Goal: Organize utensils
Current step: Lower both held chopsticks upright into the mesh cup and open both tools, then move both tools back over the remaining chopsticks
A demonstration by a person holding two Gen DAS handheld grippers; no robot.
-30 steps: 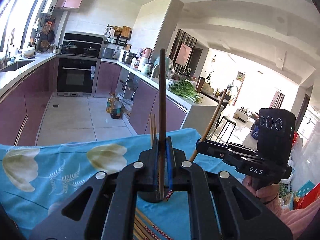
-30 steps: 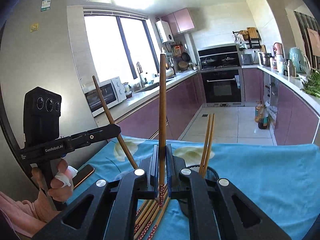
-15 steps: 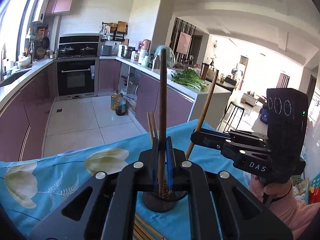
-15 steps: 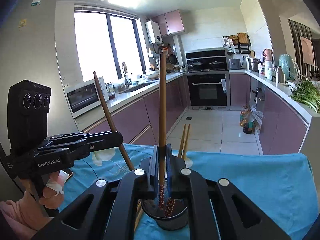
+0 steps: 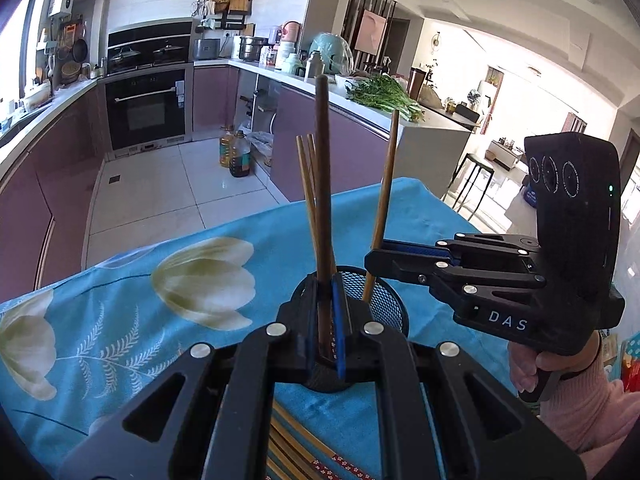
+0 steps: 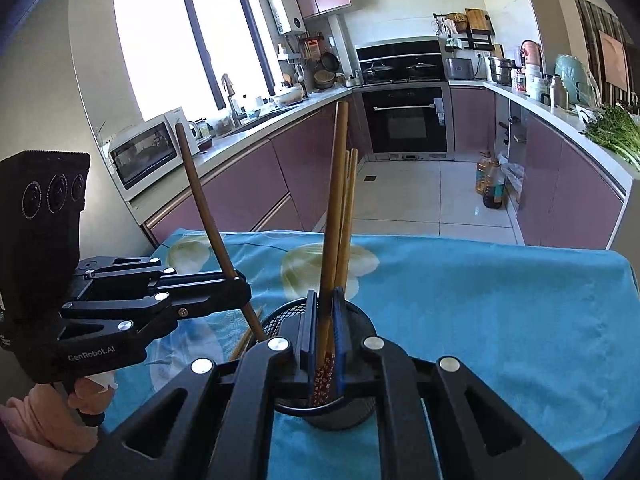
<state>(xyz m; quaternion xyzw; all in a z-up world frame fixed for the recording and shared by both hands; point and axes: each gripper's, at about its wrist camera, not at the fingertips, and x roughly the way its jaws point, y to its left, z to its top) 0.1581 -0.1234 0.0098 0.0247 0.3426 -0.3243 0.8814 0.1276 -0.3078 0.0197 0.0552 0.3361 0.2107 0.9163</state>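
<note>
Two light chopsticks (image 5: 306, 184) already stand in the black mesh holder (image 5: 386, 304), which sits on the blue flowered cloth over the surface (image 5: 120, 312), at lower centre of both frames. The left claw (image 5: 326, 320) is pressed together on a dark chopstick (image 5: 322, 168), and the right claw (image 6: 322, 344) pinches a lighter chopstick (image 6: 334, 216); both sticks appear to have their lower ends at or just inside the holder's mouth, not yet let go. More loose chopsticks (image 5: 296, 456) lie flat on the cloth at the bottom of the left view, so I judge the job well short of finished. Each held stick runs nearly upright, its patterned end down toward the holder, its plain end up.
</note>
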